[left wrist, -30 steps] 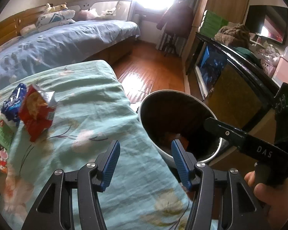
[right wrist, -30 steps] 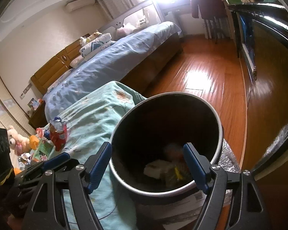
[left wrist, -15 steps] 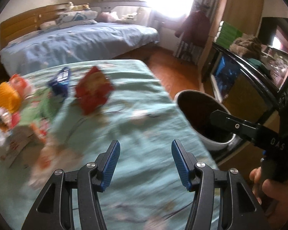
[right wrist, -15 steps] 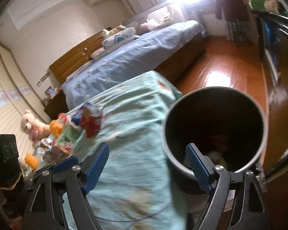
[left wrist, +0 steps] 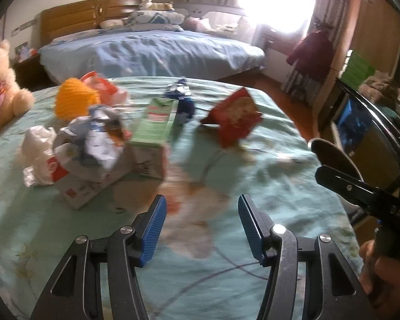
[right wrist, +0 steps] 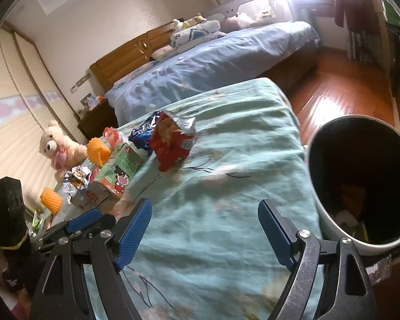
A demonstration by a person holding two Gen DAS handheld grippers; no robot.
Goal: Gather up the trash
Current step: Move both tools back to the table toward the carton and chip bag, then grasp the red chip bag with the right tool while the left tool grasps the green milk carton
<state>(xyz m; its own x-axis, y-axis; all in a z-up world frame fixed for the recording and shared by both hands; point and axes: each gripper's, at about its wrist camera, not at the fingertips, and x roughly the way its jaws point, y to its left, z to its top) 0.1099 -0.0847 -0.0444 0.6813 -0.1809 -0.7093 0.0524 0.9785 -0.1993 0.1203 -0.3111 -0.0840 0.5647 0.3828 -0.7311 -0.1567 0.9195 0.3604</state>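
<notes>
Trash lies scattered on the green floral cloth [left wrist: 266, 165] that covers the low table, and the red snack bag [left wrist: 233, 116] serves as the marker for the rest. In the left wrist view a green carton [left wrist: 156, 121] lies just beside the red snack bag on its left, with a dark blue wrapper [left wrist: 185, 108] between the two and a little behind them. Further left of the carton sits a crumpled silver wrapper [left wrist: 98, 138] on top of a flattened white box [left wrist: 80, 189], and a white plastic bag [left wrist: 38, 152] touches that heap on its far side. An orange foam net [left wrist: 74, 101] stands behind the heap, and a cream teddy bear [left wrist: 0, 90] sits well apart at the cloth's left edge. To the right of the red snack bag, off the cloth's edge, stands the round bin [right wrist: 360, 184], dark inside with some scraps at its bottom. The left gripper [left wrist: 201, 226] hangs over bare cloth nearer the camera than the red snack bag, jaws parted with nothing between them. The right gripper [right wrist: 205, 230] hangs between the bag and the bin, its jaws having just been opening, now spread wide and empty. Both views are blurred.
</notes>
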